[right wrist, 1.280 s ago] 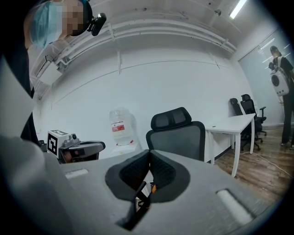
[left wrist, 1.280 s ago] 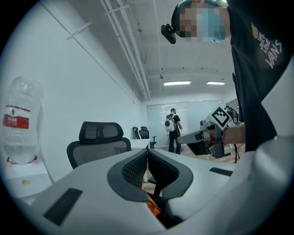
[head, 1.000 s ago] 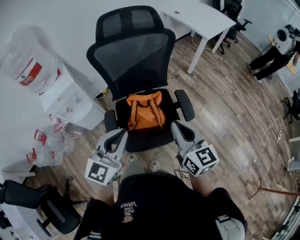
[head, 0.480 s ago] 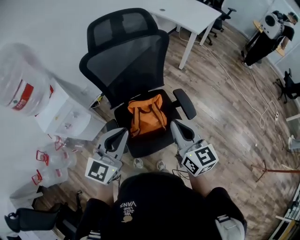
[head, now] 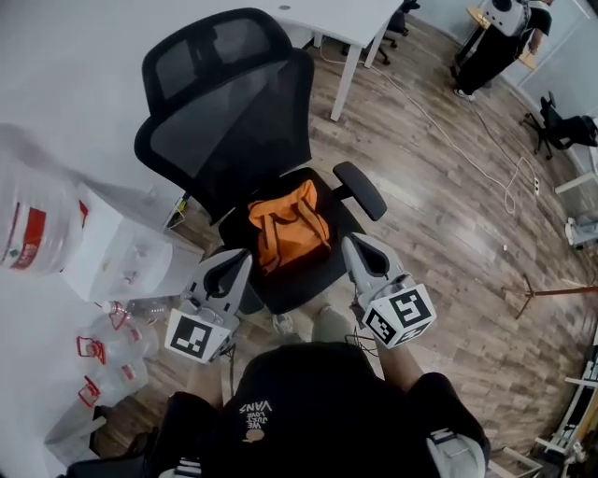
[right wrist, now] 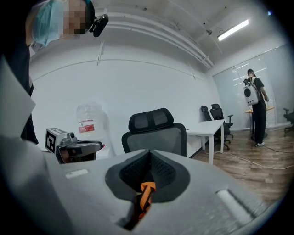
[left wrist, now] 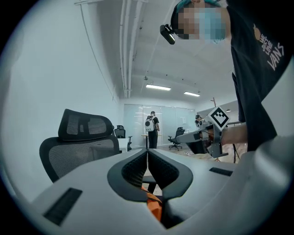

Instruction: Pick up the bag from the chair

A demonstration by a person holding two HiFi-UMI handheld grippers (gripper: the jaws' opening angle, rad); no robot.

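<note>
An orange bag (head: 288,229) lies slumped on the seat of a black mesh office chair (head: 224,121), its straps on top. My left gripper (head: 243,261) is at the seat's front left corner, shut and empty, short of the bag. My right gripper (head: 351,246) is off the seat's front right, below the armrest (head: 360,189), also shut and empty. In the left gripper view the closed jaws (left wrist: 147,156) show orange cloth (left wrist: 154,206) beyond them. In the right gripper view an orange strap (right wrist: 146,193) shows past the shut jaws (right wrist: 149,156).
A white water dispenser (head: 112,252) with a big bottle (head: 28,224) stands left of the chair. Spare bottles (head: 103,345) lie on the wood floor. A white desk (head: 346,14) is behind the chair, a cable (head: 486,177) runs to the right, and a person (head: 495,37) stands far off.
The view has swung, so the chair now sits further left and turned. Both grippers have come a little closer to the seat's front, still shut. The bag has not moved on the seat.
</note>
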